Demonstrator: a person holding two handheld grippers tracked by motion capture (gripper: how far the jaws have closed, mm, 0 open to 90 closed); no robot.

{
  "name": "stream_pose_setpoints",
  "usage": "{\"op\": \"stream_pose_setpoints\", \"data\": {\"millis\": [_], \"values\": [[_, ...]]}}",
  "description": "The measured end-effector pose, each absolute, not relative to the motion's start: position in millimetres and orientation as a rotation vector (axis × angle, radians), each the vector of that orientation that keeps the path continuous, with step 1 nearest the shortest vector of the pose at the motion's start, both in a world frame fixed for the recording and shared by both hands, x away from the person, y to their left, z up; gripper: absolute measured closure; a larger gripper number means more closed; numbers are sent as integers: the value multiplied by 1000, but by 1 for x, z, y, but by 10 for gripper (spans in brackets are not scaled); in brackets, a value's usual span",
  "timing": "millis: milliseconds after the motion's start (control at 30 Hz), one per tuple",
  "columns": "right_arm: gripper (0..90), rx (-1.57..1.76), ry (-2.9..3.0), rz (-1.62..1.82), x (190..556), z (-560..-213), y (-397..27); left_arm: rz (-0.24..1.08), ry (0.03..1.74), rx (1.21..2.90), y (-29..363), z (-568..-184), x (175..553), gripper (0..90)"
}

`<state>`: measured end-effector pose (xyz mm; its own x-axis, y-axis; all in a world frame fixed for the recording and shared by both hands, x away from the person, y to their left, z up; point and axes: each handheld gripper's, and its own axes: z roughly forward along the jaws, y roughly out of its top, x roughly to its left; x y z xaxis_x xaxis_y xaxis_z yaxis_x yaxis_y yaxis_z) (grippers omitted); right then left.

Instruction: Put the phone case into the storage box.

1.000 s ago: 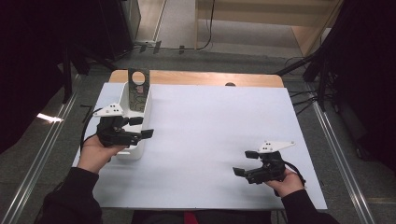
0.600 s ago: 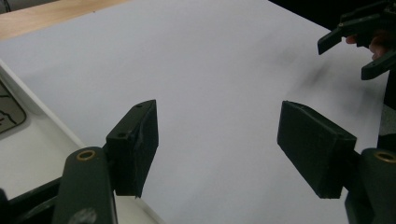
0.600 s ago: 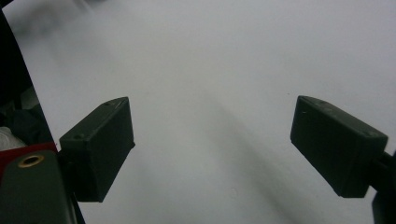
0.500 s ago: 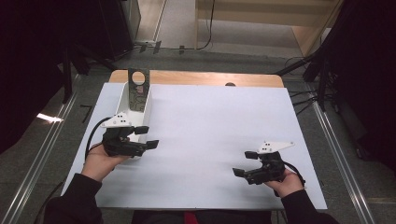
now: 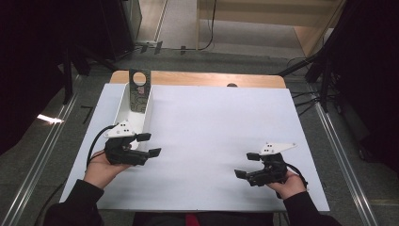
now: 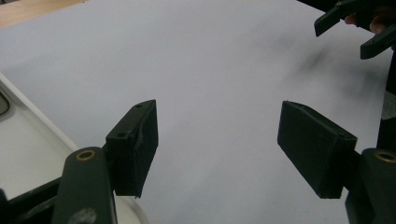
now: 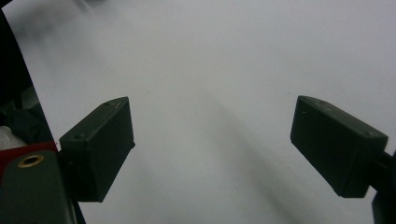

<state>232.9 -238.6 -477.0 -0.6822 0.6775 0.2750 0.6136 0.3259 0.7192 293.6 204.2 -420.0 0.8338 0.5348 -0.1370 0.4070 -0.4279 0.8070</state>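
Holding both tools empty, you are resting the left gripper (image 5: 148, 145) at the lower left of the high view, jaws spread wide, just beside the near end of the white tray (image 5: 126, 104). Your right gripper (image 5: 246, 165) is waiting wide at the lower right over the white sheet (image 5: 216, 122). Nothing is being gripped, so the handling seems still ahead.
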Motion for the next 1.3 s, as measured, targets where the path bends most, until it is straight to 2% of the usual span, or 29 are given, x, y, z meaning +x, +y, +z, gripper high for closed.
{"op": "stream_pose_setpoints", "data": {"millis": [1300], "values": [[125, 1199, 2498, 1304, 233, -477, -238, 123, 648, 2135, 204, -443, 277, 287]]}}
